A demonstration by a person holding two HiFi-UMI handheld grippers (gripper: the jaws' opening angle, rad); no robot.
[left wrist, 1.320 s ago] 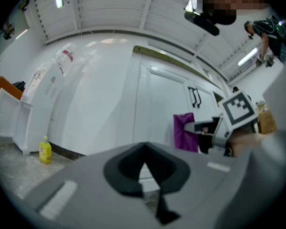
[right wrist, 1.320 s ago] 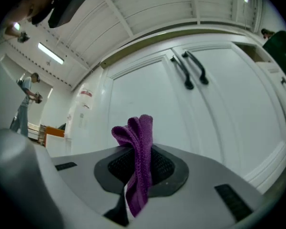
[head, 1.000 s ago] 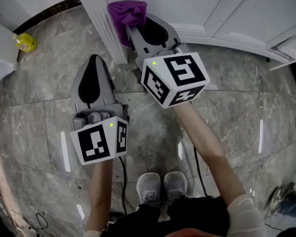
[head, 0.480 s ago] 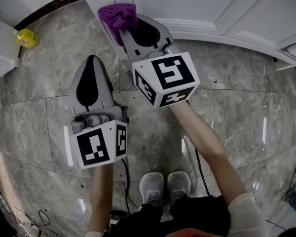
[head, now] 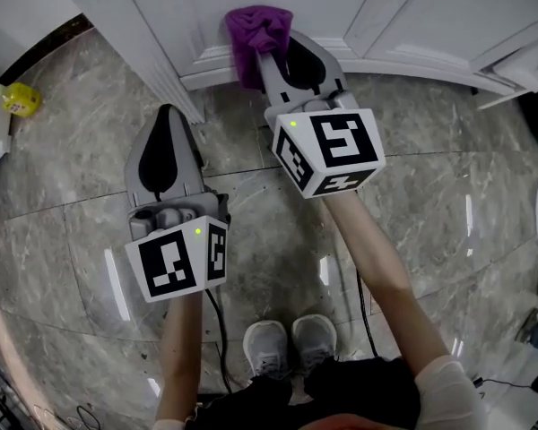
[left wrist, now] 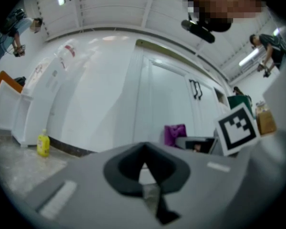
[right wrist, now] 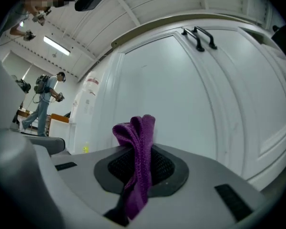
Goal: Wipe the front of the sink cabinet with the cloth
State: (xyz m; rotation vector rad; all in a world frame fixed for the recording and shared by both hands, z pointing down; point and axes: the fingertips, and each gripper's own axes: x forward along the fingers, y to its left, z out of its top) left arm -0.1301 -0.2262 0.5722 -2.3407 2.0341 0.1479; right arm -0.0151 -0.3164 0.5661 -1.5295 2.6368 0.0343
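While left hand-held gripper (left wrist: 144,149) hangs closed, empty, right hand-held gripper (head: 271,59) clamps purple cloth (head: 256,27)

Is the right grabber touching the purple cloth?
Touching. The right gripper view shows the purple cloth pinched between the shut jaws of the right gripper.

Both forearms are stretched forward and down, and the right forearm (head: 377,258) reaches further than the left forearm (head: 181,348). The right gripper (head: 273,56) is out ahead, jaws clamped on the purple cloth (head: 255,25) (a fold of it sticks up between them). The left gripper (head: 169,110) hangs lower beside it, apart from it, jaws pressed together with nothing in them. Both marker cubes face up.
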